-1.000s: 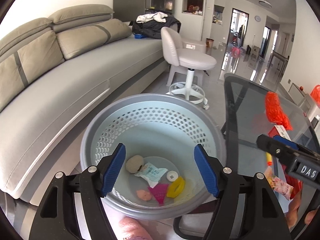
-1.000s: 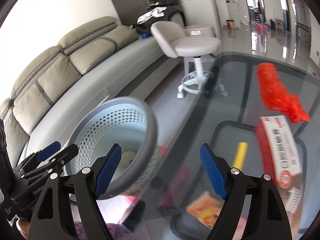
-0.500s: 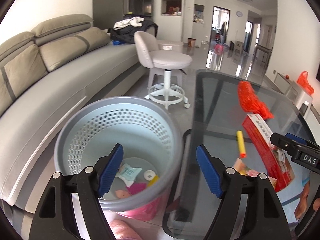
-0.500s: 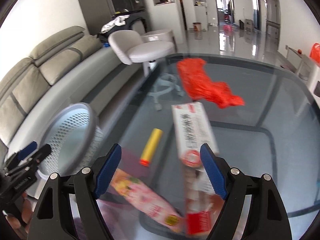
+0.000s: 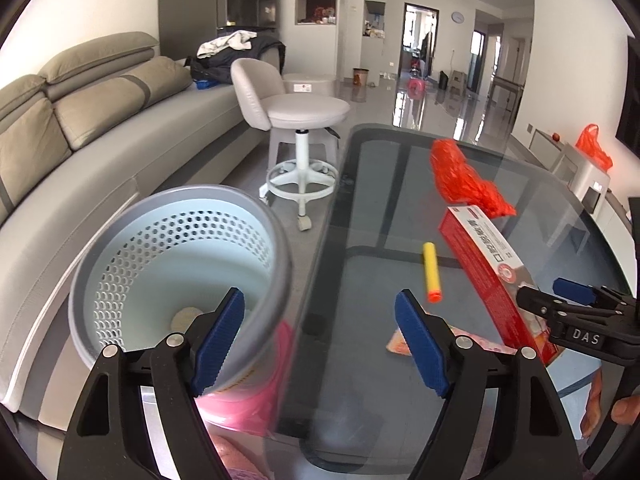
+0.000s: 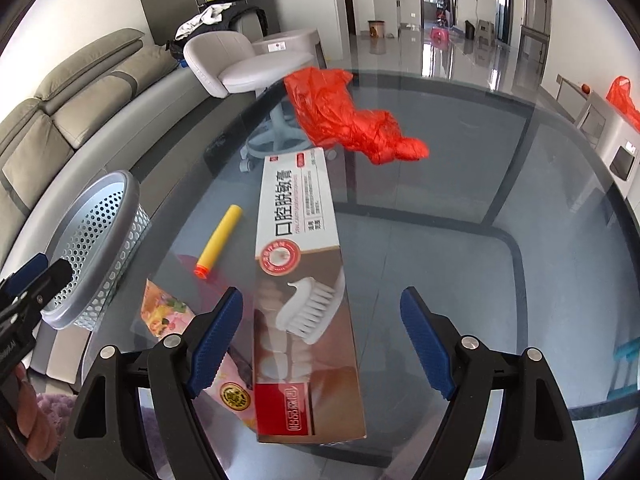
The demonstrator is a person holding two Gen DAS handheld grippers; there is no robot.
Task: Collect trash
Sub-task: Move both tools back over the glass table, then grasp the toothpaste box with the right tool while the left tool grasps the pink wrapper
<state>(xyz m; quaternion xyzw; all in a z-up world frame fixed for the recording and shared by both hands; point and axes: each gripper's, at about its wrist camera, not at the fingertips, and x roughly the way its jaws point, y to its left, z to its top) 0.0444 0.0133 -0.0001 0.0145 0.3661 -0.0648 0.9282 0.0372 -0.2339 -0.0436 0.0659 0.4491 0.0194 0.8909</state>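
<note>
Jaws of right gripper (image 6: 320,338) wide apart, empty, above toothpaste box (image 6: 306,288) on glass counter (image 6: 500,280). Left gripper (image 5: 320,344) jaws opening, empty. Risks: box skidding on glass, nudging yellow dart (image 6: 218,247) off edge beside bin (image 5: 180,264).

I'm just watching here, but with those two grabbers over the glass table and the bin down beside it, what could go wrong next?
The toothpaste box is long and slick; the right gripper, open above it, might pinch one end and let it swing or slip.

The bin stands below the glass table edge, so anything dropped early could hit the floor.

The left gripper, jaws opening and empty, is close to the right one; they might bump.
</note>
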